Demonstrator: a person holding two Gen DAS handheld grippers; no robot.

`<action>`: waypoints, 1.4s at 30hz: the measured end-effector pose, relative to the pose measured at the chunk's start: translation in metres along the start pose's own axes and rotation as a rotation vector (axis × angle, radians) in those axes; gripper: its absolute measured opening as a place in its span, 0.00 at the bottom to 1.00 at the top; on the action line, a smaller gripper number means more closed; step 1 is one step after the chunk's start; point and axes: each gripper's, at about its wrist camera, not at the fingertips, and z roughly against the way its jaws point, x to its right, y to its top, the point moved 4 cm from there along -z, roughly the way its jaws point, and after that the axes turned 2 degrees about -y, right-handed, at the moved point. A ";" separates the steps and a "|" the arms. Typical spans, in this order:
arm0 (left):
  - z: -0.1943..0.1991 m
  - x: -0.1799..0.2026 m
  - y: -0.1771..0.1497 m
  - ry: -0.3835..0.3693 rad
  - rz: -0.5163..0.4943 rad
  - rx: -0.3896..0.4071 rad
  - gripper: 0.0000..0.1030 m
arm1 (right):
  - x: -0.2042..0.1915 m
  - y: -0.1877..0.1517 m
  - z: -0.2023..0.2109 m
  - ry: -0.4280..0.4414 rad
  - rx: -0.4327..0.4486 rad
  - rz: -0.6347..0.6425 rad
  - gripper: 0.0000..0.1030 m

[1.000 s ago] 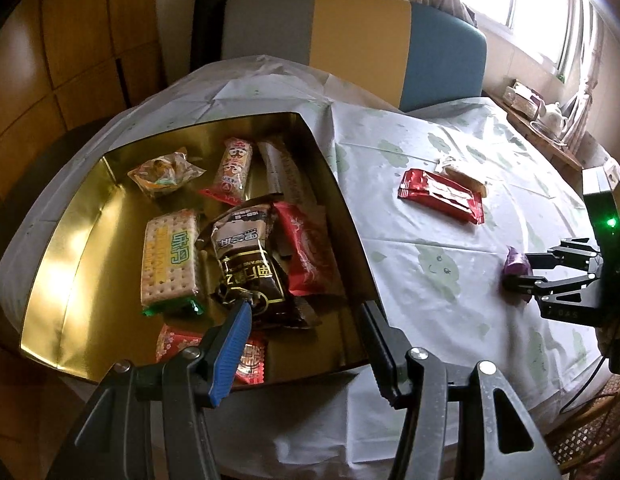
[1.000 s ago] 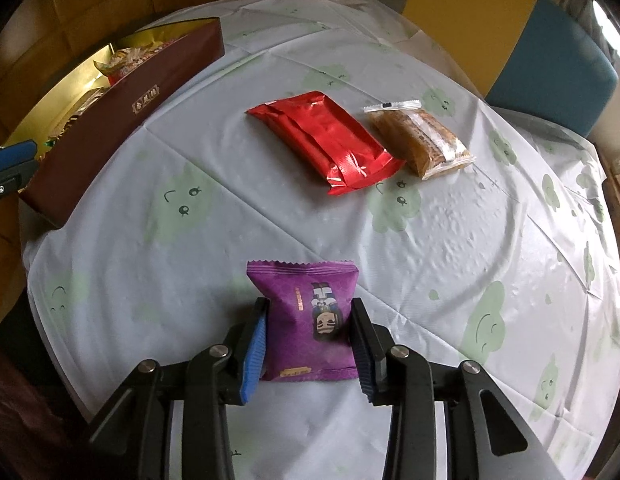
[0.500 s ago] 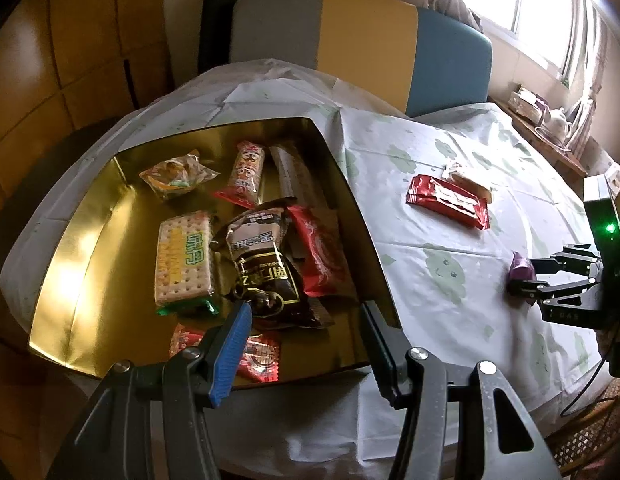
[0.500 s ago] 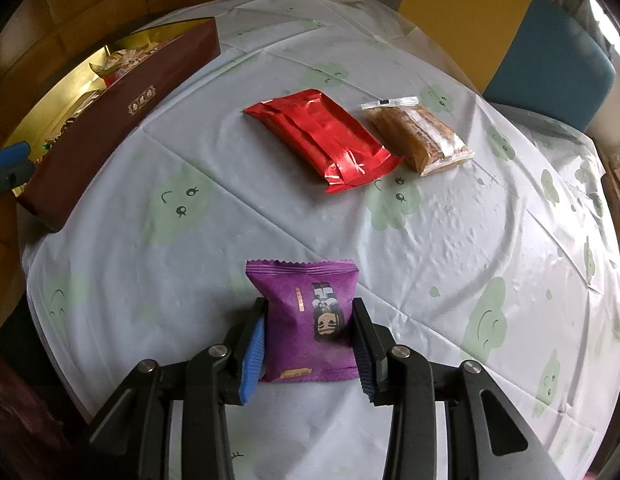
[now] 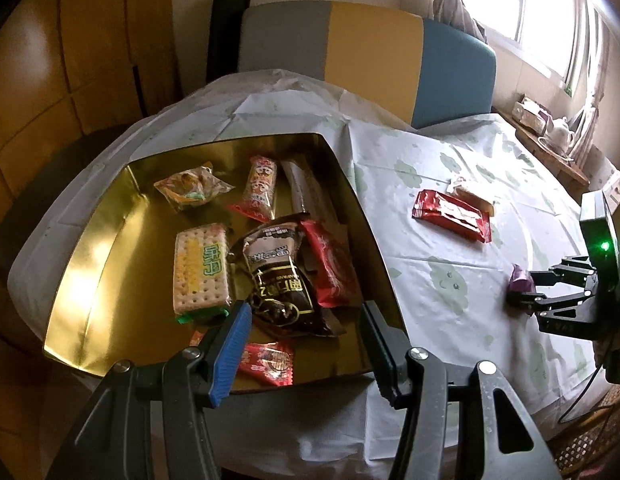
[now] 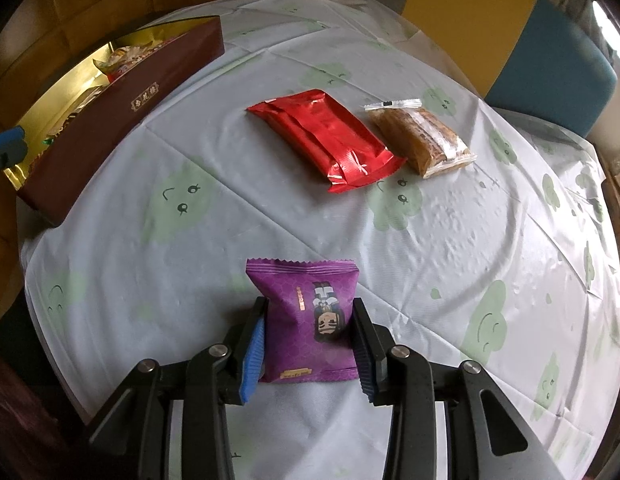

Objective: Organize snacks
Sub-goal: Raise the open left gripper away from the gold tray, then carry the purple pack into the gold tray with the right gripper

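The right gripper (image 6: pixel 307 342) pinches the purple snack packet (image 6: pixel 310 324) lying on the table (image 6: pixel 269 208). Next, lift it into the gold box (image 5: pixel 93 272). The left gripper (image 5: pixel 305 344) waits wide, holding nothing.

Open gold-lined snack box (image 5: pixel 89 264) on a round table, seen past the left gripper (image 5: pixel 305 328).

The left gripper's two black fingers, one with a blue pad, stand apart over the box's near edge with nothing between them. Inside lie a green-and-white cracker pack (image 5: pixel 199 270), a dark brown foil pouch (image 5: pixel 279 280) and several red wrappers. On the pale green-patterned tablecloth (image 5: pixel 430 280), a glossy red packet (image 5: pixel 452 216) lies well apart from the box. At the right edge, the right gripper (image 5: pixel 524 292) has a small purple packet (image 5: pixel 520 278) at its fingertips.
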 end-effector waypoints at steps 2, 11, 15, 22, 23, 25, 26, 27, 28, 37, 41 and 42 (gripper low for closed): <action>0.001 -0.002 0.000 -0.001 0.006 0.003 0.55 | -0.002 0.000 0.000 -0.011 -0.008 0.010 0.38; 0.007 -0.022 -0.002 0.021 0.047 0.017 0.55 | -0.021 0.021 0.022 0.036 0.028 -0.029 0.37; 0.009 -0.033 -0.001 0.041 0.075 0.026 0.55 | -0.043 0.038 0.041 0.105 0.089 -0.036 0.37; 0.015 -0.055 -0.005 0.074 0.119 0.033 0.55 | -0.100 0.076 0.073 0.227 0.196 0.018 0.37; 0.015 -0.058 -0.005 0.079 0.129 0.034 0.55 | -0.109 0.081 0.077 0.242 0.207 0.033 0.37; 0.017 -0.067 -0.006 0.094 0.158 0.043 0.55 | -0.125 0.090 0.081 0.264 0.224 0.058 0.37; 0.018 -0.072 -0.006 0.100 0.173 0.047 0.55 | -0.133 0.096 0.082 0.281 0.228 0.068 0.37; 0.019 -0.076 -0.006 0.104 0.189 0.048 0.55 | -0.141 0.099 0.082 0.291 0.231 0.076 0.37; 0.020 -0.082 -0.006 0.109 0.207 0.050 0.55 | -0.148 0.102 0.081 0.300 0.231 0.086 0.37; 0.022 -0.117 -0.010 0.163 0.292 0.052 0.55 | -0.201 0.116 0.064 0.371 0.203 0.126 0.38; 0.022 -0.121 -0.014 0.164 0.297 0.049 0.55 | -0.221 0.122 0.040 0.428 0.150 0.109 0.43; 0.021 -0.121 -0.014 0.164 0.294 0.046 0.55 | -0.223 0.123 0.035 0.424 0.143 0.101 0.47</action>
